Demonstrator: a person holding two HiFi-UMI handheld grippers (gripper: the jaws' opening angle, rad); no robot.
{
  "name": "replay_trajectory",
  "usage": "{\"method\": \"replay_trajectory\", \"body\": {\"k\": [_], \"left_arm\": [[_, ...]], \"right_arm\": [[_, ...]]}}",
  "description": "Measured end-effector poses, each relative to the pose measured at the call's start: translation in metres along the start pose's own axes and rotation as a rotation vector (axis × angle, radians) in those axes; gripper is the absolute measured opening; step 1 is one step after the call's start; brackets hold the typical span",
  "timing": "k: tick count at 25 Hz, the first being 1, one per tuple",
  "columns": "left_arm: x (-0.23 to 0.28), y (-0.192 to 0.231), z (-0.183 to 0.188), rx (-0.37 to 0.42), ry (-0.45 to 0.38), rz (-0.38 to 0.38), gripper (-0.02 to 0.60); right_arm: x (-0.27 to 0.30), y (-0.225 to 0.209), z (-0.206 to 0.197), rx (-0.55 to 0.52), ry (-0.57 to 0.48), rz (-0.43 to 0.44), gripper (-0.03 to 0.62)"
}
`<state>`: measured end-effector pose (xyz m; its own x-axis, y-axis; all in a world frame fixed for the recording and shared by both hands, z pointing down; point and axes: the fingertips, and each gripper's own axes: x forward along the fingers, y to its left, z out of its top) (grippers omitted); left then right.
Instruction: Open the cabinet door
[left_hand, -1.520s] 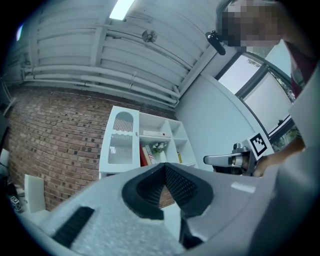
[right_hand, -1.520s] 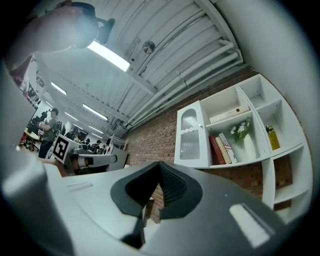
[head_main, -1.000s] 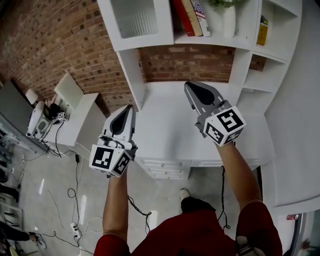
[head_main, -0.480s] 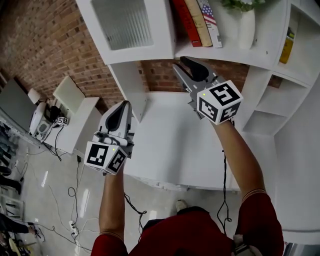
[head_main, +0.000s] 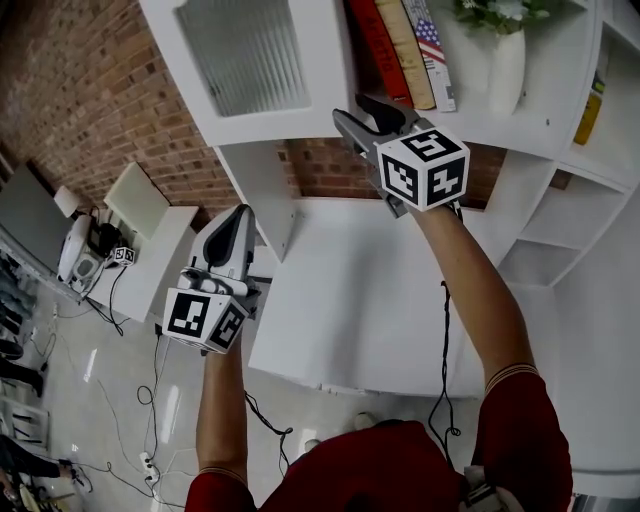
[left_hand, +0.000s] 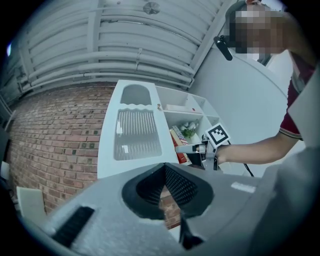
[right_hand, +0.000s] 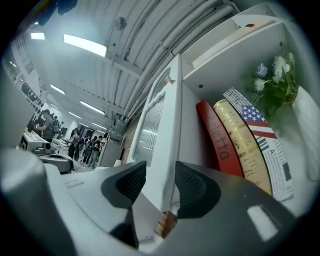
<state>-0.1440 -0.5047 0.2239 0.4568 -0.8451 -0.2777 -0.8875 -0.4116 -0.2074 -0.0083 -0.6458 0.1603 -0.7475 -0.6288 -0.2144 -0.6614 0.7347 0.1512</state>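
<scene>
The cabinet door (head_main: 250, 60), ribbed glass in a white frame, sits at the far upper left of the shelf unit, just left of the books (head_main: 405, 45). My right gripper (head_main: 358, 112) is at its lower right corner. Its jaws have just been opening and stand wide, the door's edge lined up in the gap, pads not pressing on it. My left gripper (head_main: 238, 215) hangs nearer and lower left, jaws together on nothing, by the white desk (head_main: 350, 290).

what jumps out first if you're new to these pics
The right gripper, held up at the white cabinet door with ribbed glass at upper left; its jaws have just been opening, the door's edge in line with their gap, ungripped. Right of the door, leaning books and a vase of flowers sit on the shelf.
</scene>
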Motion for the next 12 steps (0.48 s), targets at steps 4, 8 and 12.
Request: {"method": "replay_trajectory", "body": {"k": [4,8,12], "left_arm": [[0.004,0.011,-0.009,-0.02,0.0,0.0,0.003],[0.004,0.017,-0.017,-0.029,0.011,-0.008,0.003],[0.001,0.024,-0.019,-0.032,0.011,-0.01,0.003]], "right_arm": [[0.011,-0.006,-0.003,-0.008,0.021,-0.011,0.173],[0.017,-0.009,-0.004,-0.008,0.025,-0.038,0.168],[0.017,-0.017,-0.004,0.008,0.023,-0.084,0.131]]}}
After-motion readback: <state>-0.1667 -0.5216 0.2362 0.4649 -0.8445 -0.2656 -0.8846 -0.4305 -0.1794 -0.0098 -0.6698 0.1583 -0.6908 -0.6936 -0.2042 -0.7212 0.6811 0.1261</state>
